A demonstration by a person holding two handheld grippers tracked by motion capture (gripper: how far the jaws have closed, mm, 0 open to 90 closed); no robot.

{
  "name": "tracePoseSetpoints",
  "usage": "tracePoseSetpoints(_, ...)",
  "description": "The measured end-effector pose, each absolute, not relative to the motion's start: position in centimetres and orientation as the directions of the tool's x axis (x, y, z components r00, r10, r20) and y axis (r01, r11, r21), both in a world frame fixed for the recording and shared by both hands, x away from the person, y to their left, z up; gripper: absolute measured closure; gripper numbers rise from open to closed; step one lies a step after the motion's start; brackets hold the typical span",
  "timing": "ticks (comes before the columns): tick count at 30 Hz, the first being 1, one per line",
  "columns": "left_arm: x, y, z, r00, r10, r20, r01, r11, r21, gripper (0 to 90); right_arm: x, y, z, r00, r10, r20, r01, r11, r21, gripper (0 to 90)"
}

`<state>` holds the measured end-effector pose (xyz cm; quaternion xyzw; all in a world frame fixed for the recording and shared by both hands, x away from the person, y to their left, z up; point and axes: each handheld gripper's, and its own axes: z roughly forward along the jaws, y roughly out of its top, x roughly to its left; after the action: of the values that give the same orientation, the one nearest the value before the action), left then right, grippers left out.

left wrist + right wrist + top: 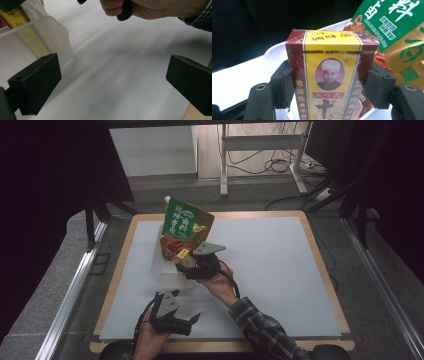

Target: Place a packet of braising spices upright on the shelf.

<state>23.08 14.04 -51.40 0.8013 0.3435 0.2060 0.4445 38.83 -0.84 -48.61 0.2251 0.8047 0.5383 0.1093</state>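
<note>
Spice box (332, 82), maroon with a broad yellow band and a small portrait on its front, sat clamped between the two black jaws of the right gripper (329, 87), one pad pressed against each narrow side. In the right gripper view the box stood upright over the rim of a clear plastic tub (274, 53), with a green and gold pouch (397, 32) leaning just behind it to the right and a red packet (383, 61) showing between the two. From the high view the box (183, 253) showed as a small yellow patch at the near edge of the tub (161, 267), which stood toward the left of the white surface (280, 265). The pouch (187, 222) rose tall out of the tub, tilted toward the far side. The right gripper (187, 265), held by a hand coming from a checked sleeve (265, 330), reached in from the near right.

The left gripper (187, 322) rested low near the front edge of the surface, well apart from the tub, its jaws spread wide with nothing between them. In the left gripper view those jaws framed bare surface (120, 75), with the tub's cloudy wall (50, 42) at upper left and the other hand (140, 10) at the top.
</note>
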Motion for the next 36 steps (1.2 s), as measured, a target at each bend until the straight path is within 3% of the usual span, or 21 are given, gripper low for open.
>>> tracePoseSetpoints(6,23.1,14.1,-51.4,0.677,0.736,0.023,0.370,-0.367,0.853,0.0,38.9,-0.7,-48.0,-0.867,0.493,0.065,0.269,0.355,0.895,30.4)
tracePoseSetpoints(10,23.1,14.1,-51.5,0.677,0.736,0.023,0.371,-0.368,0.853,0.0,39.0,-0.6,-48.1,-0.874,0.484,0.045,0.260,0.388,0.884,18.5)
tracePoseSetpoints(17,23.2,14.1,-51.5,0.677,0.736,0.023,0.370,-0.367,0.854,0.0,38.7,-1.6,-47.2,-0.885,0.464,0.036,0.248,0.407,0.879,9.9)
tracePoseSetpoints(28,23.3,14.2,-51.5,0.674,0.739,0.021,0.371,-0.363,0.855,0.0,37.8,-5.0,-46.3,-0.888,0.460,-0.012,0.241,0.487,0.840,5.5)
tracePoseSetpoints(36,23.3,14.3,-51.6,0.671,0.741,0.009,0.386,-0.360,0.849,0.0,36.0,-9.8,-47.1,-0.875,0.485,0.003,0.281,0.501,0.819,4.7)
